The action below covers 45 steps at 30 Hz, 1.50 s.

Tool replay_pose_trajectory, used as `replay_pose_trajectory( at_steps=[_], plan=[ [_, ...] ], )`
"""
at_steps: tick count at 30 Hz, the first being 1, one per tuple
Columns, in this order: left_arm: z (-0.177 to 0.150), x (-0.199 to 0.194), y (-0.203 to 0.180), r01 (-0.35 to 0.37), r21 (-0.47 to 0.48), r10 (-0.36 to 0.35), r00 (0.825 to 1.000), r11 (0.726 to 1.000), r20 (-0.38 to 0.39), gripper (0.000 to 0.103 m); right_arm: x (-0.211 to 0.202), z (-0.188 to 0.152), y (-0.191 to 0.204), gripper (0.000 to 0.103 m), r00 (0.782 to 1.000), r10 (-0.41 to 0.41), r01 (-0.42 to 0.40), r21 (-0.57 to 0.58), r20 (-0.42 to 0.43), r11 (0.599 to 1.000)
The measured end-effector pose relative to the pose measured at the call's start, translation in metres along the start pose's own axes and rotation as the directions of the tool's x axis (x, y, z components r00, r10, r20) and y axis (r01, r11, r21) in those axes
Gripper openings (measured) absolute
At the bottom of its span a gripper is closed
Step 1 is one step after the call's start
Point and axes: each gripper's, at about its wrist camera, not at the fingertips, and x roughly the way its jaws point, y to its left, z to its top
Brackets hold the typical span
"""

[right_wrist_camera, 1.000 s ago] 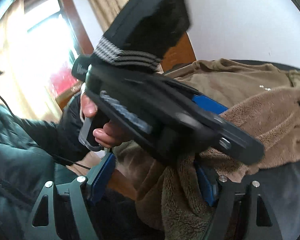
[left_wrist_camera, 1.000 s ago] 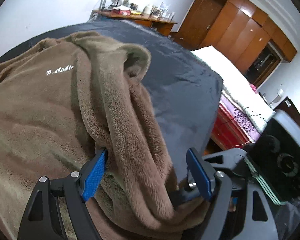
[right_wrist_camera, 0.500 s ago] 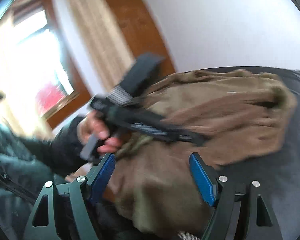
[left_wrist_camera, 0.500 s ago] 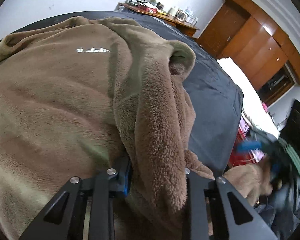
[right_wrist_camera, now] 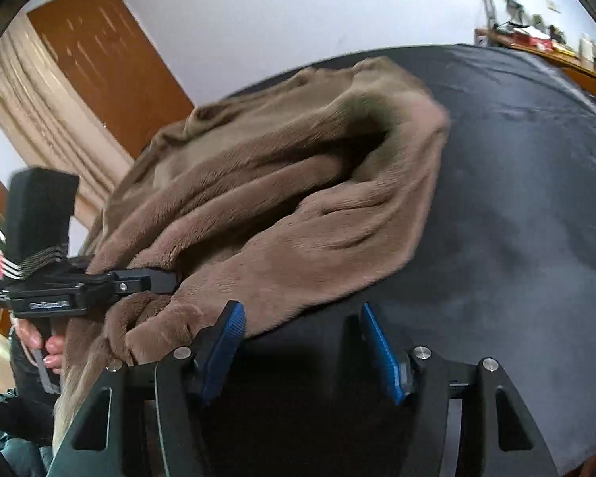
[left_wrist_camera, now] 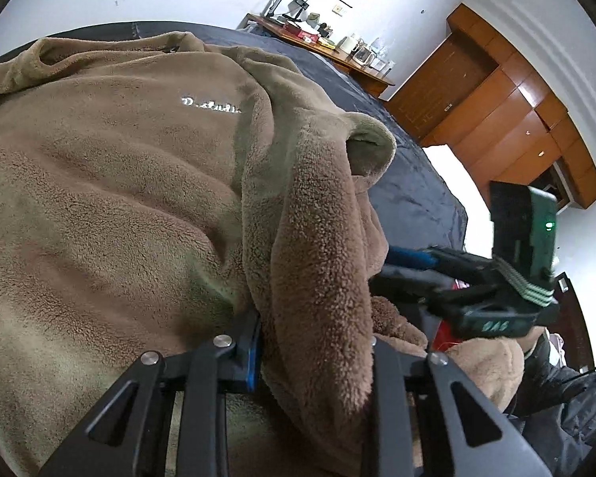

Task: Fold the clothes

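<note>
The brown fleece top (left_wrist_camera: 131, 206) lay spread over the dark bed cover (right_wrist_camera: 516, 198). The left gripper (left_wrist_camera: 314, 342) was clamped on a thick fold of its sleeve; the right gripper (right_wrist_camera: 300, 342) stood with its tongs apart, holding nothing, just beside the hem. Only the left view showed the white lettering (left_wrist_camera: 210, 106) and the wooden wardrobe (left_wrist_camera: 508, 111); only the right showed the curtain (right_wrist_camera: 39, 111).
</note>
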Motion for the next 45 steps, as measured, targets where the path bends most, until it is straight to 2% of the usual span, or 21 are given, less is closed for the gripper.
replay_pose_trajectory(
  at_steps=[5,6,8,11,14,17,20,22,23,27,28,29,31,32,33,36,38,39,42,43,45],
  plan=[
    [0.001,0.0,0.002,0.012,-0.008,-0.012,1.0,1.0,-0.001,0.029,0.02,0.007,0.012,0.06,1.0,-0.014,0.014,0.017,-0.008,1.0],
    [0.001,0.0,0.002,0.013,-0.009,-0.013,1.0,1.0,-0.002,0.03,0.023,0.008,0.014,0.055,1.0,-0.02,0.02,0.012,-0.007,1.0],
    [0.001,-0.002,0.002,0.011,-0.006,-0.011,1.0,1.0,-0.004,0.031,0.024,0.011,0.019,0.034,1.0,-0.026,0.026,-0.009,-0.001,1.0],
    [0.001,-0.002,-0.001,0.006,-0.003,-0.006,1.0,1.0,-0.007,0.031,0.02,0.015,0.024,0.014,0.999,-0.037,0.037,-0.034,0.018,0.999],
    [0.003,-0.001,-0.002,-0.003,-0.009,0.003,1.0,1.0,-0.012,0.032,0.005,0.02,0.018,0.01,0.996,-0.063,0.065,-0.029,0.063,0.997],
    [0.006,0.001,-0.006,-0.014,-0.009,0.014,1.0,1.0,-0.02,0.032,-0.017,0.028,0.002,0.009,0.976,-0.173,0.175,-0.004,0.133,0.985],
    [0.012,0.007,-0.017,-0.021,0.012,0.022,0.999,1.0,-0.034,0.032,-0.055,0.032,-0.033,0.009,0.928,-0.316,0.311,0.059,0.197,0.949],
    [0.017,0.014,-0.03,-0.018,0.039,0.02,0.999,0.999,-0.049,0.032,-0.08,0.037,-0.056,0.009,0.858,-0.452,0.447,0.081,0.245,0.891],
    [0.02,0.019,-0.039,-0.014,0.059,0.017,0.998,0.998,-0.058,0.032,-0.092,0.041,-0.067,0.009,0.804,-0.528,0.528,0.082,0.274,0.845],
    [0.031,0.043,-0.084,0.017,0.146,-0.002,0.995,0.989,-0.097,0.032,-0.126,0.073,-0.105,0.009,0.527,-0.761,0.794,0.1,0.379,0.6],
    [0.033,0.05,-0.097,0.023,0.167,-0.005,0.994,0.986,-0.107,0.039,-0.13,0.083,-0.113,0.009,0.478,-0.786,0.823,0.113,0.392,0.557],
    [0.035,0.059,-0.111,0.027,0.186,-0.006,0.993,0.982,-0.114,0.044,-0.133,0.094,-0.121,0.009,0.438,-0.805,0.843,0.127,0.4,0.522],
    [0.039,0.074,-0.131,0.054,0.199,-0.028,0.991,0.979,-0.13,0.067,-0.136,0.114,-0.137,0.009,0.378,-0.827,0.87,0.147,0.415,0.471],
    [0.04,0.082,-0.141,0.089,0.203,-0.059,0.987,0.975,-0.149,0.068,-0.138,0.124,-0.144,0.009,0.349,-0.837,0.881,0.157,0.422,0.446],
    [0.04,0.089,-0.151,0.139,0.206,-0.103,0.979,0.969,-0.177,0.069,-0.137,0.133,-0.153,0.009,0.337,-0.842,0.887,0.158,0.421,0.435],
    [0.037,0.109,-0.182,0.242,0.239,-0.185,0.953,0.94,-0.239,0.077,-0.114,0.158,-0.166,0.01,0.354,-0.846,0.894,0.121,0.398,0.432],
    [0.032,0.117,-0.199,0.263,0.282,-0.189,0.946,0.923,-0.262,0.077,-0.091,0.169,-0.174,0.01,0.4,-0.843,0.892,0.059,0.359,0.449],
    [0.03,0.118,-0.202,0.266,0.291,-0.189,0.945,0.919,-0.267,0.077,-0.081,0.174,-0.176,0.011,0.429,-0.839,0.885,0.029,0.333,0.464],
    [0.033,0.111,-0.191,0.249,0.276,-0.182,0.952,0.928,-0.244,0.077,-0.064,0.173,-0.195,0.016,0.547,-0.805,0.829,-0.017,0.229,0.559],
    [0.035,0.107,-0.184,0.237,0.262,-0.178,0.957,0.936,-0.228,0.077,-0.064,0.169,-0.201,0.026,0.585,-0.787,0.804,-0.01,0.197,0.595],
    [0.042,0.095,-0.161,0.203,0.207,-0.166,0.969,0.957,-0.186,0.077,-0.071,0.154,-0.216,0.059,0.652,-0.743,0.747,0.037,0.151,0.663]
  ],
)
